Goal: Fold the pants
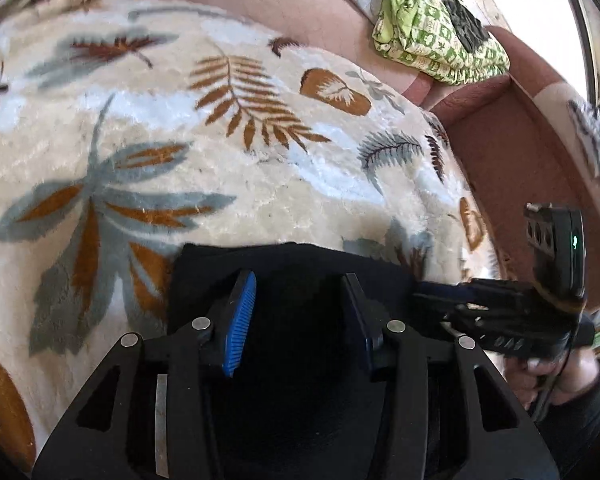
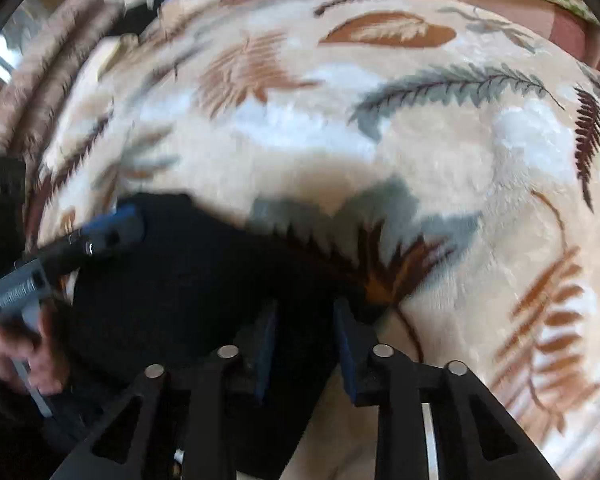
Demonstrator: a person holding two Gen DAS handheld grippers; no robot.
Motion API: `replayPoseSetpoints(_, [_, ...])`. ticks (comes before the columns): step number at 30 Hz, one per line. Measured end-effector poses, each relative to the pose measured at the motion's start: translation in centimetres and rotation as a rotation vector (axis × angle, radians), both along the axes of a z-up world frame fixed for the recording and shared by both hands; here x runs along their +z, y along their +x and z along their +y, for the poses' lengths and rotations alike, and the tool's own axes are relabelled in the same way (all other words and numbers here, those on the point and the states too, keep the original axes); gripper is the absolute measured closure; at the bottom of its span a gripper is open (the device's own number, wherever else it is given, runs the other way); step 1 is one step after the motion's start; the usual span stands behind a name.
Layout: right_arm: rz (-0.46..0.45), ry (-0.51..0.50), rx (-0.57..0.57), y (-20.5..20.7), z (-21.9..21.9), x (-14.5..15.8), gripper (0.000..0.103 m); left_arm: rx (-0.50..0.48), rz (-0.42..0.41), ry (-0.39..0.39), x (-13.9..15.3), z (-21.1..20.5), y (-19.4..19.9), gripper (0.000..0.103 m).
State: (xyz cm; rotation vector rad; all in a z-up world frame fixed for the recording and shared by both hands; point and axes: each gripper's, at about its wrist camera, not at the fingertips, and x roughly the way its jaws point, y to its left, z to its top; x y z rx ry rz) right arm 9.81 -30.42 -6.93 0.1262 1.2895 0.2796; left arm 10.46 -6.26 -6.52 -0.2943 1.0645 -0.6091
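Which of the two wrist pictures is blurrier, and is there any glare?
Right wrist view: motion-smeared, worst on the left gripper at left and the blanket. Left wrist view: sharp on the blanket, black pants lack detail, window blown out; fisheye bending in both.

left gripper (image 1: 296,292): angled downward over the black pants (image 1: 292,264), jaws partly apart, dark cloth showing between them; contact with the pads cannot be told.
right gripper (image 2: 306,320): pointing steeply down at the right edge of the pants, jaws partly apart, blurred.
left hand (image 2: 16,344): fingers wrapped around its gripper's handle, left of the pants.
right hand (image 1: 556,376): gripping its handle, right of the pants.
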Motion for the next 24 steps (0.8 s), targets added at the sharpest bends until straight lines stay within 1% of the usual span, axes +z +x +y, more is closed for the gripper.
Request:
replayPoseSetpoints(1, [0.025, 0.012, -0.033, 0.1, -0.8, -0.2, 0.055, -0.003, -0.025, 0.016, 0.0, -0.3, -0.2, 0.056])
replayPoseSetpoints(2, [0.043, 0.019, -0.053, 0.2, -1.3, -0.4, 0.052, -0.006, -0.038, 0.026, 0.1, -0.6, -0.4, 0.054])
replayPoseSetpoints(4, [0.052, 0.094, -0.083, -0.1, -2.3, -0.3, 0.051, -0.014, -0.059, 0.035, 0.2, -1.0, -0.6, 0.047])
replayPoseSetpoints(5, [0.049, 0.113, -0.095, -0.5, -2.4, 0.1, 0.051, -0.016, -0.062, 0.032, 0.3, -1.0, -0.7, 0.045])
replayPoseSetpoints(6, [0.04, 0.128, -0.106, -1.0, -2.7, 0.7, 0.051, -0.018, -0.062, 0.016, 0.5, -1.0, -0.7, 0.041])
replayPoseSetpoints(7, [0.017, 0.153, -0.119, -1.6, -3.1, 1.8, 0.051, -0.021, -0.057, -0.009, 0.8, -0.8, -0.7, 0.04])
replayPoseSetpoints(8, [0.0, 0.176, -0.129, -2.1, -3.1, 2.4, 0.051, -0.012, -0.055, -0.043, 1.3, -0.2, -0.8, 0.04])
replayPoseSetpoints(9, [-0.016, 0.217, -0.148, -2.6, -3.7, 2.9, 0.051, 0.004, -0.053, -0.118, 2.0, 1.0, -1.0, 0.04])
replayPoseSetpoints(10, [-0.013, 0.268, -0.171, -3.2, -4.3, 3.3, 0.051, 0.025, -0.05, -0.211, 2.7, 2.6, -1.2, 0.04])
replayPoseSetpoints(11, [0.005, 0.318, -0.184, -3.7, -4.7, 3.2, 0.051, 0.047, -0.052, -0.258, 3.1, 3.6, -1.4, 0.04])
replayPoseSetpoints(12, [0.023, 0.346, -0.183, -3.9, -4.8, 3.0, 0.051, 0.087, -0.057, -0.301, 3.5, 5.1, -1.7, 0.037])
replayPoseSetpoints(13, [0.06, 0.386, -0.166, -4.2, -4.7, 2.4, 0.051, 0.138, -0.048, -0.319, 3.5, 6.6, -2.1, 0.029])
replayPoseSetpoints(14, [0.089, 0.419, -0.146, -4.5, -4.5, 1.7, 0.051, 0.17, -0.022, -0.305, 3.1, 7.2, -2.2, 0.027])
replayPoseSetpoints(15, [0.128, 0.457, -0.117, -4.7, -4.5, 0.7, 0.051, 0.191, 0.019, -0.274, 2.3, 7.4, -2.3, 0.027])
replayPoseSetpoints(16, [0.151, 0.467, -0.106, -4.6, -4.5, -0.1, 0.051, 0.198, 0.056, -0.244, 1.7, 7.3, -2.2, 0.027])
replayPoseSetpoints(18, [0.182, 0.462, -0.086, -4.4, -4.6, -1.7, 0.051, 0.209, 0.164, -0.141, -0.5, 6.5, -1.9, 0.027])
replayPoseSetpoints(19, [0.181, 0.489, -0.071, -4.3, -4.8, -2.0, 0.051, 0.207, 0.203, -0.112, -1.2, 6.2, -1.8, 0.027])
replayPoseSetpoints(21, [0.154, 0.545, -0.032, -4.1, -5.1, -2.1, 0.051, 0.195, 0.188, -0.119, -1.1, 5.6, -1.8, 0.024])
replayPoseSetpoints(23, [0.172, 0.601, 0.014, -4.0, -4.8, -2.7, 0.051, 0.14, 0.225, -0.202, -1.4, 5.0, -1.6, 0.024])
replayPoseSetpoints(24, [0.176, 0.612, 0.027, -3.7, -4.6, -3.0, 0.051, 0.11, 0.258, -0.233, -1.9, 4.5, -1.5, 0.024])
